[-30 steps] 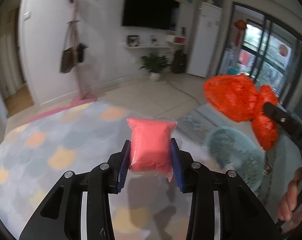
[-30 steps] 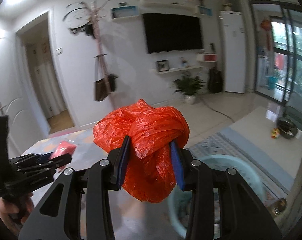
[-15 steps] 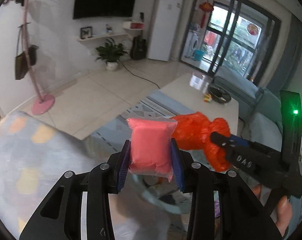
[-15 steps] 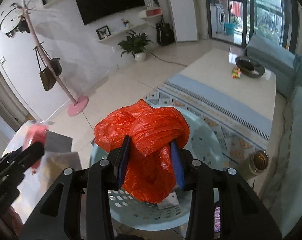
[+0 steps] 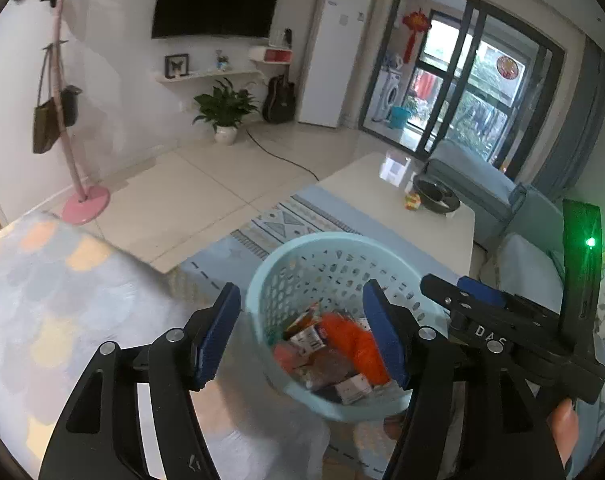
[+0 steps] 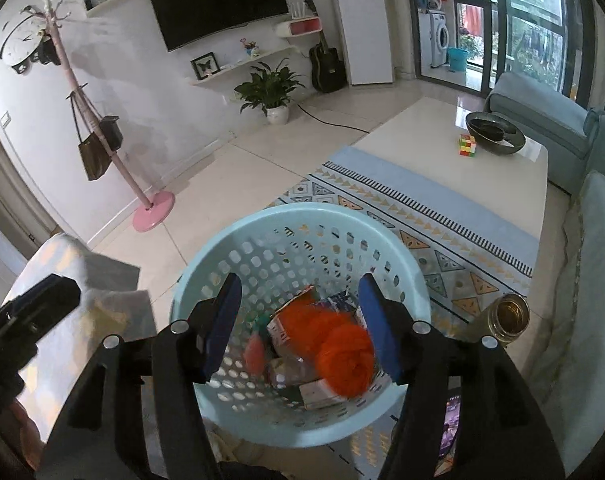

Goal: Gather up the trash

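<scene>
A light blue perforated basket stands on the floor below both grippers, holding several pieces of trash. The orange plastic bag and the pink packet lie blurred inside it among small cartons. My left gripper hovers over the basket, its jaws opening with nothing between them. My right gripper also hangs above the basket, jaws opening and nothing held. In the left wrist view the right gripper shows at the right, a hand on its handle.
A blanket-covered surface with pastel spots lies at the left. A patterned rug and a white low table with a dark bowl and a puzzle cube lie beyond. A glass jar stands right of the basket. A sofa runs along the right.
Both grippers let go: the pink packet left the left jaws and the orange bag left the right jaws, and both now lie in the basket. Both pairs of jaws stand wider.
</scene>
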The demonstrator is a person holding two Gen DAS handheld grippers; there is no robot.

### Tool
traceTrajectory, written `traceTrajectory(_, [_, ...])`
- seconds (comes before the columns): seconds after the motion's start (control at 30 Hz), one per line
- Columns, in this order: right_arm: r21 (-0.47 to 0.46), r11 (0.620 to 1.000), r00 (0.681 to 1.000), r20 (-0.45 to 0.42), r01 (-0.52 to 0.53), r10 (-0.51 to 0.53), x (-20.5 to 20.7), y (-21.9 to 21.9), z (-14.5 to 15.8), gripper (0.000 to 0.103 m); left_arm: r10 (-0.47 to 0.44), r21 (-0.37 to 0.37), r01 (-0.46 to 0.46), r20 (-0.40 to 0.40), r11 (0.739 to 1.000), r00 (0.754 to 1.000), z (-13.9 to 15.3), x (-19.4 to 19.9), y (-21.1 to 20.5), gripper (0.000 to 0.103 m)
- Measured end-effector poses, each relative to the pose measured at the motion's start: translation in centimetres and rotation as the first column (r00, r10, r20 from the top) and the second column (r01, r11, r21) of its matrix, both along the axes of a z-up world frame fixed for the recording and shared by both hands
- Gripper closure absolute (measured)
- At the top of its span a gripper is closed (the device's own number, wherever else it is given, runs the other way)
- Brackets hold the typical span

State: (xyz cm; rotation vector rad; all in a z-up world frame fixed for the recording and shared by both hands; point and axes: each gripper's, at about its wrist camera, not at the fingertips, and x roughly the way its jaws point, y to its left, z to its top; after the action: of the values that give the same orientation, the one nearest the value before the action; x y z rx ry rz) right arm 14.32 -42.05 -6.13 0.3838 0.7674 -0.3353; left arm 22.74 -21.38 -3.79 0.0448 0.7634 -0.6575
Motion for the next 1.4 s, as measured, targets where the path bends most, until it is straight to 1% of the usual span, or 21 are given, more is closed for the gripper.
traceTrajectory(0.07, [0.0, 1.0, 1.0, 0.015, -0.022, 0.022, -0.8, 1.1, 0.6, 0.046, 0.017, -0.016, -0.017, 0.009, 1.0, 1.0, 0.5, -0.4, 1.6, 0.04])
traceTrajectory(0.13, [-0.01, 0.999, 0.998, 0.029, -0.048, 0.048, -1.5, 2.4, 1.4, 0.046, 0.038, -0.034, -0.037, 0.025, 0.999, 0.999, 1.3, -1.4, 3.2, 0.033])
traceTrajectory(0.17, [-0.017, 0.998, 0.998, 0.035, -0.059, 0.06, -1.9, 3.0, 1.7, 0.046, 0.051, -0.042, -0.05, 0.035, 0.998, 0.998, 1.7, -2.0, 3.8, 0.031])
traceTrajectory(0.23, [-0.045, 0.994, 0.994, 0.052, -0.097, 0.099, -2.6, 4.9, 2.8, 0.042, 0.072, -0.062, -0.068, 0.053, 0.996, 0.996, 2.5, -3.2, 5.5, 0.03])
traceTrajectory(0.27, [-0.058, 0.992, 0.992, 0.054, -0.109, 0.112, -2.8, 5.6, 3.1, 0.037, 0.079, -0.075, -0.075, 0.059, 0.994, 0.995, 2.8, -3.9, 6.4, 0.03])
traceTrajectory(0.33, [-0.094, 0.984, 0.987, 0.049, -0.151, 0.155, -3.2, 8.0, 3.7, 0.037, 0.096, -0.096, -0.089, 0.073, 0.991, 0.993, 3.5, -5.0, 7.9, 0.03])
traceTrajectory(0.47, [-0.144, 0.971, 0.977, 0.068, -0.191, 0.202, -4.4, 11.5, 4.8, 0.036, 0.17, -0.117, -0.157, 0.108, 0.981, 0.979, 4.3, -7.3, 11.0, 0.027])
traceTrajectory(0.57, [-0.201, 0.958, 0.968, 0.104, -0.203, 0.227, -5.8, 14.2, 5.4, 0.029, 0.227, -0.105, -0.213, 0.149, 0.971, 0.962, 4.4, -9.1, 13.1, 0.027])
traceTrajectory(0.7, [-0.268, 0.942, 0.961, 0.136, -0.2, 0.242, -7.1, 17.0, 5.9, 0.029, 0.288, -0.096, -0.275, 0.179, 0.957, 0.941, 3.8, -11.0, 15.8, 0.027])
traceTrajectory(0.83, [-0.295, 0.934, 0.949, 0.176, -0.201, 0.26, -8.4, 19.0, 5.8, 0.029, 0.348, -0.094, -0.336, 0.178, 0.937, 0.921, 2.4, -12.2, 18.0, 0.027])
traceTrajectory(1.0, [-0.325, 0.925, 0.938, 0.212, -0.198, 0.276, -9.3, 20.9, 5.3, 0.029, 0.39, -0.074, -0.384, 0.22, 0.921, 0.894, 1.1, -13.3, 19.1, 0.027])
traceTrajectory(1.1, [-0.335, 0.921, 0.933, 0.226, -0.197, 0.282, -9.6, 21.4, 5.2, 0.029, 0.404, -0.086, -0.395, 0.232, 0.915, 0.885, 0.9, -13.5, 19.7, 0.027])
traceTrajectory(1.2, [-0.337, 0.923, 0.93, 0.242, -0.188, 0.278, -9.9, 21.5, 4.9, 0.029, 0.431, -0.114, -0.416, 0.229, 0.902, 0.873, 0.2, -13.8, 20.5, 0.027])
traceTrajectory(1.3, [-0.33, 0.926, 0.927, 0.257, -0.182, 0.274, -10.0, 21.6, 4.5, 0.029, 0.439, -0.117, -0.424, 0.213, 0.898, 0.873, 0.0, -13.7, 21.1, 0.026])
traceTrajectory(1.4, [-0.327, 0.931, 0.928, 0.268, -0.165, 0.259, -10.0, 21.7, 4.0, 0.029, 0.447, -0.111, -0.433, 0.237, 0.895, 0.863, 0.2, -14.1, 21.1, 0.019])
